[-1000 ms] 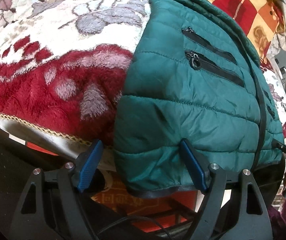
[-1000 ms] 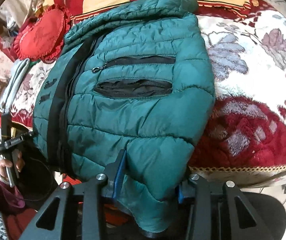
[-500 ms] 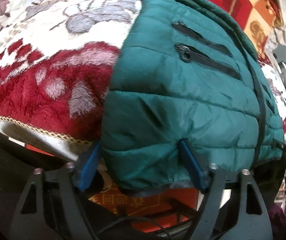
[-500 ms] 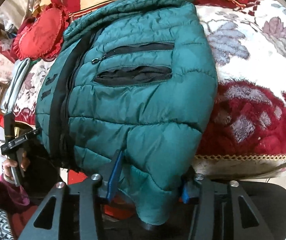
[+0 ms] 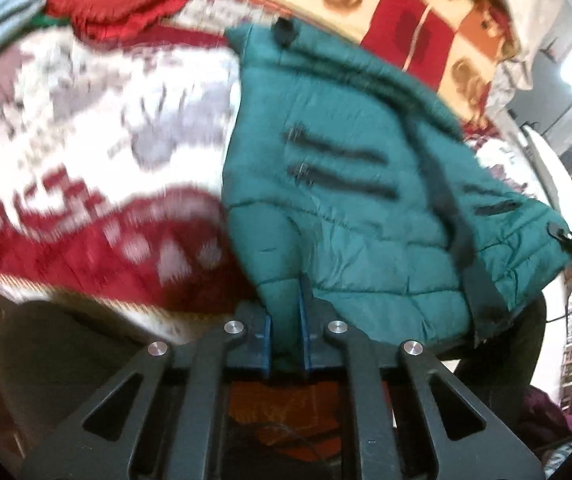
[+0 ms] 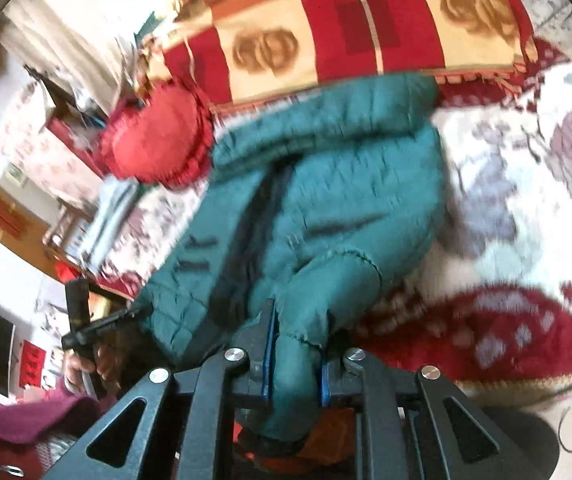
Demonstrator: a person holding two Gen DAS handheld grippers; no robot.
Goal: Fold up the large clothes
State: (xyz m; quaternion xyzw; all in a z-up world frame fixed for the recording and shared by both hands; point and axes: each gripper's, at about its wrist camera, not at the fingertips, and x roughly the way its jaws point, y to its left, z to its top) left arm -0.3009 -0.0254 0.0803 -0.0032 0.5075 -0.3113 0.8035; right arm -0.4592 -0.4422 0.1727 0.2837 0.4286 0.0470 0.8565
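left tongs (image 5: 285,320) clamp hem of green jacket (image 5: 365,184) at lower centre | right tongs (image 6: 295,354) pinch bunched hem likewise | jacket lies mid-frame on floral bed blanket (image 5: 86,152); risk: slick padded fabric slips out, fold goes crooked

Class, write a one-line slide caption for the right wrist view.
Right gripper clamps the teal puffer jacket hem over a floral blanket.

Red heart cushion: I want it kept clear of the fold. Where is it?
In the right wrist view, the red heart cushion lies upper left, beside the green jacket, below the checked blanket.
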